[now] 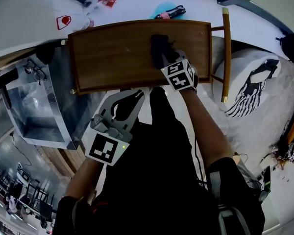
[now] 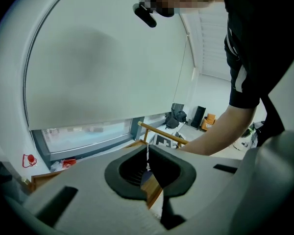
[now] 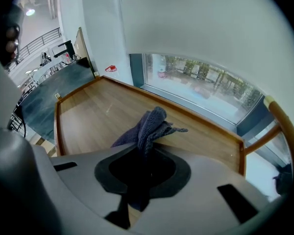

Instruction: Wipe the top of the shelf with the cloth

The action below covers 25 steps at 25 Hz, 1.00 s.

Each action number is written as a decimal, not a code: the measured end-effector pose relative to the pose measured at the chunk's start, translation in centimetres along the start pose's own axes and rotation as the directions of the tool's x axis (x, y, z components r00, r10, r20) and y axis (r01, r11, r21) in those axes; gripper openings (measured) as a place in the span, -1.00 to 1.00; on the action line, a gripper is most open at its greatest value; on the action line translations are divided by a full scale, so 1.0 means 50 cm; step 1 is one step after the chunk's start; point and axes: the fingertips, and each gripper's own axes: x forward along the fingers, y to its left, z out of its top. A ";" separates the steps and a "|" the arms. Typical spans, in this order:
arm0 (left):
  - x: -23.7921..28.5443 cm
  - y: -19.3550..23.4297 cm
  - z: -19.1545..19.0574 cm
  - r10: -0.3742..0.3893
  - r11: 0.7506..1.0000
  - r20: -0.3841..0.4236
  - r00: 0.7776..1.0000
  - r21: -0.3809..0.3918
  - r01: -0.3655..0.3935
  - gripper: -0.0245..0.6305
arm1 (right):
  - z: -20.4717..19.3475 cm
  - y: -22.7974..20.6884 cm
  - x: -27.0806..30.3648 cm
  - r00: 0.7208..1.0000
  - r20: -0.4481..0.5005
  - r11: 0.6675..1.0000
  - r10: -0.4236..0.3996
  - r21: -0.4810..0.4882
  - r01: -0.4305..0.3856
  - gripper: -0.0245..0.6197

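The wooden shelf top (image 1: pixel 117 58) is a brown tray-like board with a raised rim, seen from above in the head view. A dark grey cloth (image 1: pixel 160 47) lies bunched on its right part, and my right gripper (image 1: pixel 167 61) is shut on it. In the right gripper view the cloth (image 3: pixel 149 126) sticks up from between the jaws over the shelf top (image 3: pixel 98 116). My left gripper (image 1: pixel 129 98) hangs at the shelf's near edge, off the board; its jaws stand together with nothing between them, as the left gripper view (image 2: pixel 148 165) shows.
A wooden rail (image 1: pixel 226 53) runs along the shelf's right side. A clear glass box (image 1: pixel 34 106) stands to the left. A white bag with a black pattern (image 1: pixel 250 89) lies at the right. The window (image 3: pixel 206 89) lies beyond the shelf's far rim.
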 end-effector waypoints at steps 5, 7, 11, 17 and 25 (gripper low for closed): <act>0.034 -0.020 0.011 -0.020 1.000 -0.003 1.000 0.003 0.020 -0.84 | -0.035 -0.050 -0.019 1.000 -0.010 0.999 -0.028 0.018 0.028 -0.80; 0.043 -0.026 0.014 -0.027 1.000 -0.003 1.000 0.004 0.027 -0.84 | -0.049 -0.067 -0.026 0.999 -0.018 0.999 -0.041 0.024 0.042 -0.80; 0.058 -0.036 0.021 -0.039 0.999 -0.002 0.999 0.013 0.039 -0.84 | -0.073 -0.099 -0.040 0.997 -0.030 0.997 -0.066 0.040 0.067 -0.80; 0.064 -0.043 0.028 -0.047 0.999 0.003 0.999 0.021 0.047 -0.84 | -0.098 -0.136 -0.057 0.992 -0.055 0.992 -0.112 0.050 0.115 -0.80; 0.039 -0.025 0.027 -0.030 0.999 0.014 0.999 0.011 0.030 -0.84 | -0.090 -0.161 -0.076 0.986 -0.064 0.985 -0.152 0.074 0.157 -0.80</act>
